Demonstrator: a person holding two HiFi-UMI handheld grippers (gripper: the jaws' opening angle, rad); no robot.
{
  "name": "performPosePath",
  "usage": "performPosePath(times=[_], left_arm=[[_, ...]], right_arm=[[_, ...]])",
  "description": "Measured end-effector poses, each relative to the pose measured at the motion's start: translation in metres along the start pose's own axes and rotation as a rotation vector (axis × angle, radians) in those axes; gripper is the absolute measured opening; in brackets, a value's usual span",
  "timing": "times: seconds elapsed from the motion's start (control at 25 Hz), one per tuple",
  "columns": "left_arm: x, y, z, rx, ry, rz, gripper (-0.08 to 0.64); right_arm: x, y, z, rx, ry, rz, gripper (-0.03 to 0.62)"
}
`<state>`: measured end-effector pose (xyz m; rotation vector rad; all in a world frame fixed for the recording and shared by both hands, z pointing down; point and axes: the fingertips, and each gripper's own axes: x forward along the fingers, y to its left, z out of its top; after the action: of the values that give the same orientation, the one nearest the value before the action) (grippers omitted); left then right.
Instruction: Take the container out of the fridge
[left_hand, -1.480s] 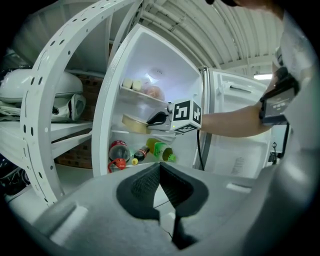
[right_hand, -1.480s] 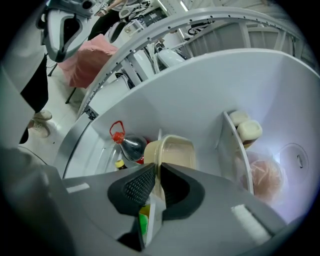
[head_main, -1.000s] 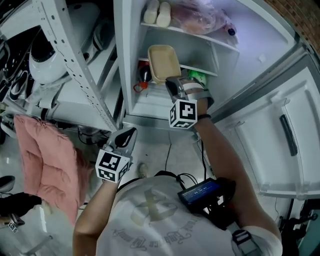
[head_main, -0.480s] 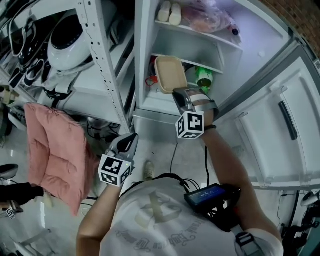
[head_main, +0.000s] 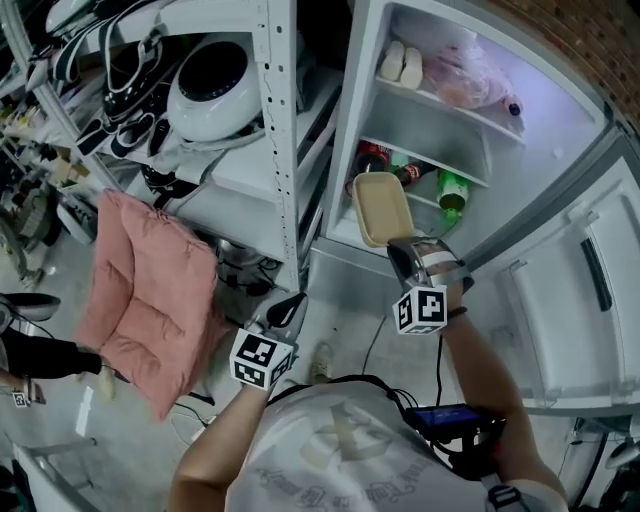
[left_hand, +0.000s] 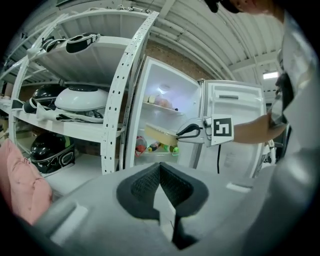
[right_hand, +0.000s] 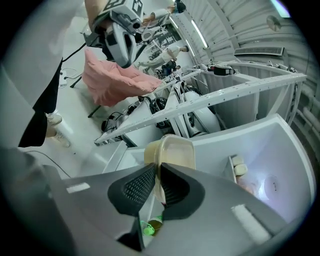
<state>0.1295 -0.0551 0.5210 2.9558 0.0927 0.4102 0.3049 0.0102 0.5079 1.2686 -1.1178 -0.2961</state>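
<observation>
Beige container (head_main: 382, 208), apparently level, extends lengthwise away from the right tool (head_main: 402, 250).

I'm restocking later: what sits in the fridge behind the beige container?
A reddish bottle, a dark bottle and a green bottle lie behind it. The container, shut in the right gripper, hides anything directly beneath.

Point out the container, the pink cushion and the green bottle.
container (head_main: 382, 207), head view, middle of its lid.
pink cushion (head_main: 150, 290), head view, centre of the fabric.
green bottle (head_main: 453, 190), head view, its body.
</observation>
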Motion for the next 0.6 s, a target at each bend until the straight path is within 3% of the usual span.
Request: performPosePath(times=[0.6], left_arm=[[-0.067, 0.038, -0.027, -0.093, -0.034, 0.19, 0.003]], right_arm=[[-0.018, 0.048, 0.1, -0.14, -0.226, 0.089, 0.044]])
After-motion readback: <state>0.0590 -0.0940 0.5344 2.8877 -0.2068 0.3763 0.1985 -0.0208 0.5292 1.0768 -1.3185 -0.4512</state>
